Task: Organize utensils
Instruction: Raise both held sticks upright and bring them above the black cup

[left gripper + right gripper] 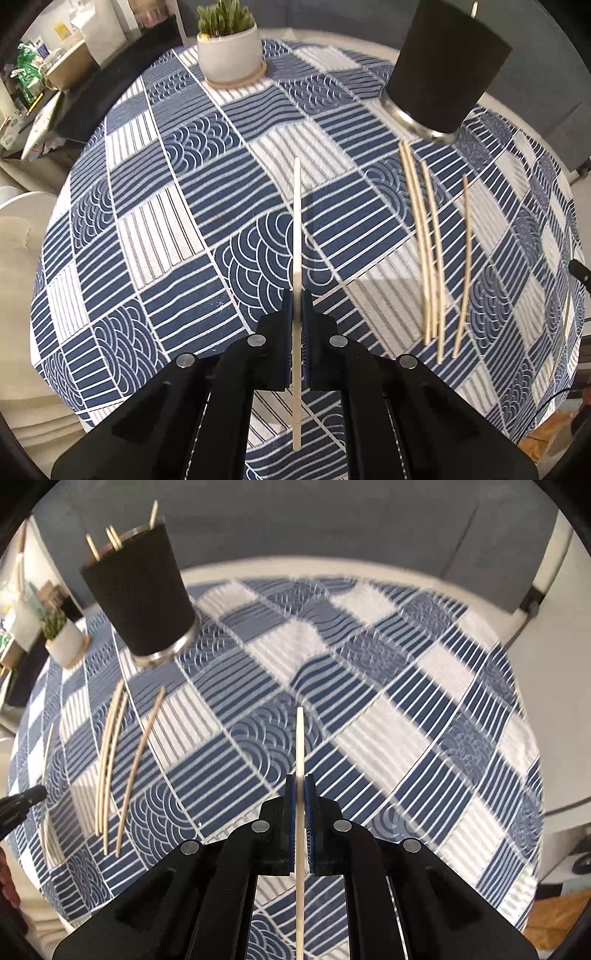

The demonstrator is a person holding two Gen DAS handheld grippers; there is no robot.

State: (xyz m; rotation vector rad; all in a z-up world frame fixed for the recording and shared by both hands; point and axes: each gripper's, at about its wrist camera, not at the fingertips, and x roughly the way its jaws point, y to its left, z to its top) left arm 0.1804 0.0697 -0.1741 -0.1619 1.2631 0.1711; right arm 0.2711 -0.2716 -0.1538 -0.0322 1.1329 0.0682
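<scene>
1. Chopsticks: I hold one in each gripper. My left gripper is clenched on a pale chopstick, which runs straight forward between the pads, its tip above the cloth.
2. My right gripper is likewise clamped on a second chopstick, pointing ahead and down over the patterned tablecloth.
3. Four loose chopsticks lie side by side on the cloth, between my two grippers and just in front of the black cup.
4. The cup stands upright with several chopsticks already poking from its mouth.
5. Step in hand, as I judge it: carrying both gripped sticks toward the cup.
6. Next move calls for bringing each tip over the cup's rim, one gripper at a time to avoid crowding, then letting go; afterwards the four on the cloth remain to collect.
</scene>
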